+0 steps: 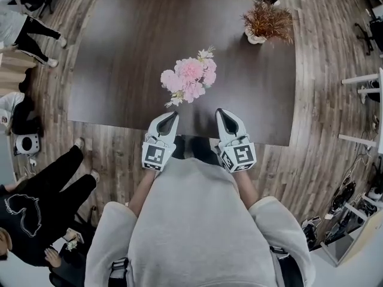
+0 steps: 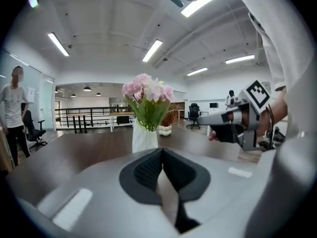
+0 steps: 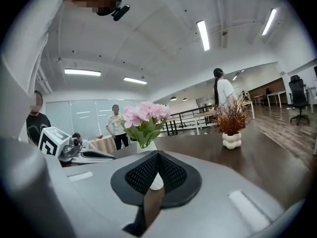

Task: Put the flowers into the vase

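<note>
The left gripper (image 1: 170, 118) and the right gripper (image 1: 223, 113) hover side by side over the table's (image 1: 119, 58) near edge. Both have their jaws closed on nothing and point across the table. Bare tabletop spreads to either side. Beyond their tips, at mid-table, the pink flowers (image 1: 190, 76) stand in the white vase (image 2: 144, 138), apart from both grippers. A pot of dried grass (image 1: 267, 23) sits near the table's far right corner.

The left gripper (image 2: 162, 152) has its jaws together with nothing between them. At 12 o'clock, pink flowers (image 2: 147, 89) stand in a white vase (image 2: 144, 138) on the dark bench (image 2: 74, 152). The right gripper (image 2: 210, 119) is at 3 o'clock.
</note>
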Tool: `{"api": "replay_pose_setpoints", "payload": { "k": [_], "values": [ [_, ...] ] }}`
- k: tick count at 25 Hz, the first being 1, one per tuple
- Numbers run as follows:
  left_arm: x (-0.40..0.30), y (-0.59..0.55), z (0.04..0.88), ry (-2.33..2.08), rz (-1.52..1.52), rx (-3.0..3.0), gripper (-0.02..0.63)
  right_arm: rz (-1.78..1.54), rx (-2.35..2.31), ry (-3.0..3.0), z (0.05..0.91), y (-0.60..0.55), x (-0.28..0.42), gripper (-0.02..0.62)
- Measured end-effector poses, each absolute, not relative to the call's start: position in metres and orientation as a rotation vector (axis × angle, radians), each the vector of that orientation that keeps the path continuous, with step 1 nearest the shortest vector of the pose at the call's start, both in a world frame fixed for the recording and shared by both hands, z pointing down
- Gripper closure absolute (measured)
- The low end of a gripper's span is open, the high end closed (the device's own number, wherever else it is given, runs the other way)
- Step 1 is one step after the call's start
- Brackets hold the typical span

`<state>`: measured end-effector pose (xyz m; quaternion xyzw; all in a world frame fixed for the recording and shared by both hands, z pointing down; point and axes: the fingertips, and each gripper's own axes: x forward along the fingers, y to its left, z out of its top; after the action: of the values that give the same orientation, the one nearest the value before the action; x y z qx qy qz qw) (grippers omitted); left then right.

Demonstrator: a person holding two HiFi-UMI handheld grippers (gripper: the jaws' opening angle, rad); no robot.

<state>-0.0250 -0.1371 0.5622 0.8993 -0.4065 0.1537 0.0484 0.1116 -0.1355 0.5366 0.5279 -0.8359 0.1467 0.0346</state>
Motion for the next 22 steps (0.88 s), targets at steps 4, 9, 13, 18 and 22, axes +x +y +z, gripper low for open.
{"api": "replay_pose_setpoints", "payload": {
  "k": [4, 9, 13, 18, 22],
  "values": [
    [-0.017, -0.118, 0.564, -1.199, 0.492, 2.742, 0.596, 0.456, 1.645, -2.596, 0.524, -0.118, 0.117, 0.598],
    [-0.02, -0.097, 0.551, -1.189, 0.453, 2.764, 0.597, 0.446, 1.612, -2.584, 0.523, -0.087, 0.1, 0.598],
    [-0.041, -0.069, 0.536, -1.207, 0.417, 2.789, 0.597, 0.418, 1.65, -2.566, 0.516, -0.059, 0.074, 0.598],
    [-0.086, -0.019, 0.525, -1.205, 0.408, 2.8, 0.597, 0.349, 1.711, -2.522, 0.505, -0.014, 0.032, 0.598],
    [-0.119, 0.018, 0.521, -1.202, 0.396, 2.805, 0.597, 0.314, 1.757, -2.479, 0.499, 0.031, -0.002, 0.598]
  ]
}}
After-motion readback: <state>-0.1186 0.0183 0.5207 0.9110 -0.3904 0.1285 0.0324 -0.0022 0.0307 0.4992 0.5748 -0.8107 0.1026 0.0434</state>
